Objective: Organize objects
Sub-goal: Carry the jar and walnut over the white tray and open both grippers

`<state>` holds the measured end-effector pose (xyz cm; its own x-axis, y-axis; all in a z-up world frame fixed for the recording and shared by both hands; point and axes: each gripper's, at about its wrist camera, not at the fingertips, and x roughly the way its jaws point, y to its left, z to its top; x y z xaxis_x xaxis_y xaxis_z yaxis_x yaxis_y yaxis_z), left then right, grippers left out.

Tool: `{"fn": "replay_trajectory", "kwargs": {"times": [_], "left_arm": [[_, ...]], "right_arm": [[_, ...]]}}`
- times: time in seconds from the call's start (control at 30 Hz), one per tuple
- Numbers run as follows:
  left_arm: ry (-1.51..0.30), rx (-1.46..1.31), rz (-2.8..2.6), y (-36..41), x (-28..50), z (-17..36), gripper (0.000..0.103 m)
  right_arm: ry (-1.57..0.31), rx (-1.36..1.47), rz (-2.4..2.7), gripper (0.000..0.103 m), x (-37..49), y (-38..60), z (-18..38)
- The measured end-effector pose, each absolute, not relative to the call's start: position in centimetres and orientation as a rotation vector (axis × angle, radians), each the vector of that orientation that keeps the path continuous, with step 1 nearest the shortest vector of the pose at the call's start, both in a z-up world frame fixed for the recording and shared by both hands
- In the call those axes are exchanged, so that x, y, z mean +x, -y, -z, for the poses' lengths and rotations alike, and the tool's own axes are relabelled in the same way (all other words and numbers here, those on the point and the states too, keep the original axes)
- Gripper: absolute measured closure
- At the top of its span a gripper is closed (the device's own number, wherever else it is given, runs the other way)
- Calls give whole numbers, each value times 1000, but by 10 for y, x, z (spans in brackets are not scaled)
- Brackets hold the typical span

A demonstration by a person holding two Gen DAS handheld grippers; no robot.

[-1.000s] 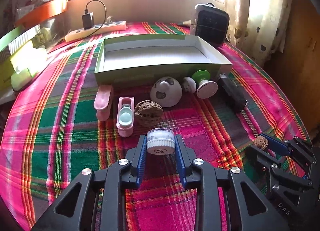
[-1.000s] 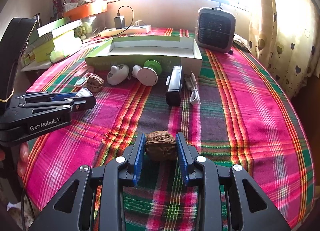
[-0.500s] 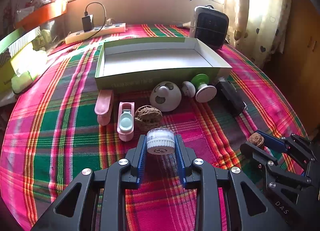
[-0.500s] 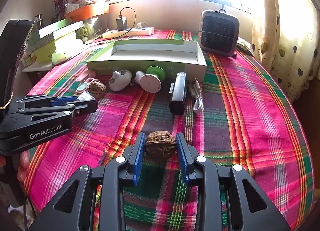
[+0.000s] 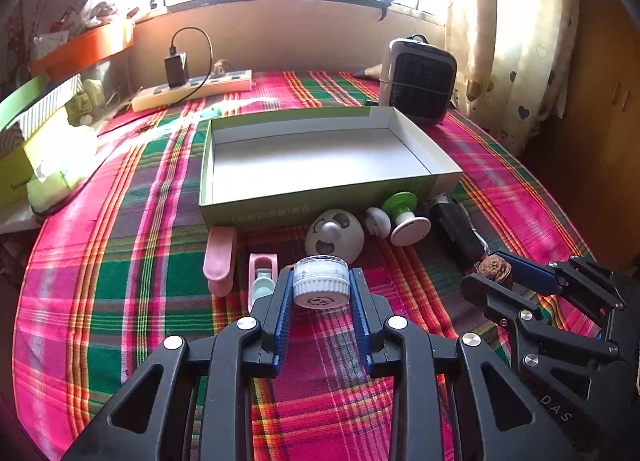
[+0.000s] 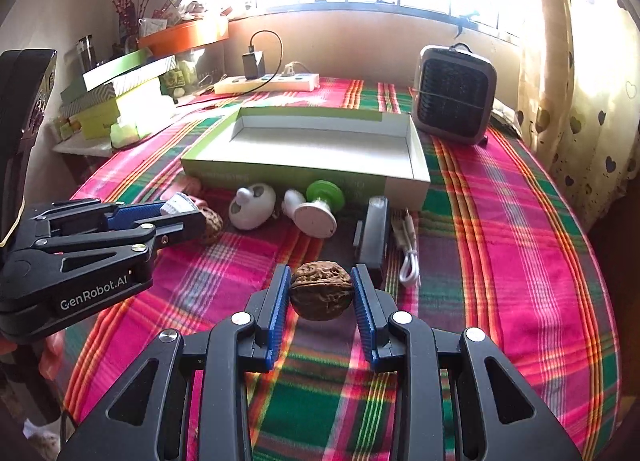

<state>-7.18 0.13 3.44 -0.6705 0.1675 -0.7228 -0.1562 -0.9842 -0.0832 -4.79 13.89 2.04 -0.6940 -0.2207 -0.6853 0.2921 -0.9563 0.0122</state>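
My left gripper [image 5: 320, 285] is shut on a small clear jar with a white ribbed lid [image 5: 320, 281], held above the plaid cloth; it also shows in the right wrist view [image 6: 180, 209]. My right gripper [image 6: 321, 291] is shut on a walnut [image 6: 321, 290], which also shows in the left wrist view [image 5: 495, 270]. An open green box with a white inside [image 5: 320, 197] [image 6: 304, 173] lies beyond both. A second walnut [image 6: 212, 223] sits behind the left gripper, hidden in the left wrist view.
In front of the box lie a pink case [image 5: 219, 259], a pink-and-mint item [image 5: 262, 279], a white round gadget [image 5: 334, 237], a green-and-white knob [image 5: 404, 215], a black device [image 6: 374, 235] and a white cable [image 6: 408, 257]. A heater [image 6: 454, 95] and a power strip [image 5: 192, 91] stand behind.
Both grippers have risen and moved forward toward the box with their objects. The left gripper now hides the second walnut in its own view.
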Motion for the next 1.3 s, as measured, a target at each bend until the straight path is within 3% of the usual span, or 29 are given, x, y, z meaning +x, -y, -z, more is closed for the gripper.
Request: {"fn": "replay_trajectory", "kwargs": {"times": [1.3], "left_arm": [[43,-1181,-2782,28,-192,-47,77]], "right_arm": [[-177,1050,2646,70,-185,-113,-38]]}}
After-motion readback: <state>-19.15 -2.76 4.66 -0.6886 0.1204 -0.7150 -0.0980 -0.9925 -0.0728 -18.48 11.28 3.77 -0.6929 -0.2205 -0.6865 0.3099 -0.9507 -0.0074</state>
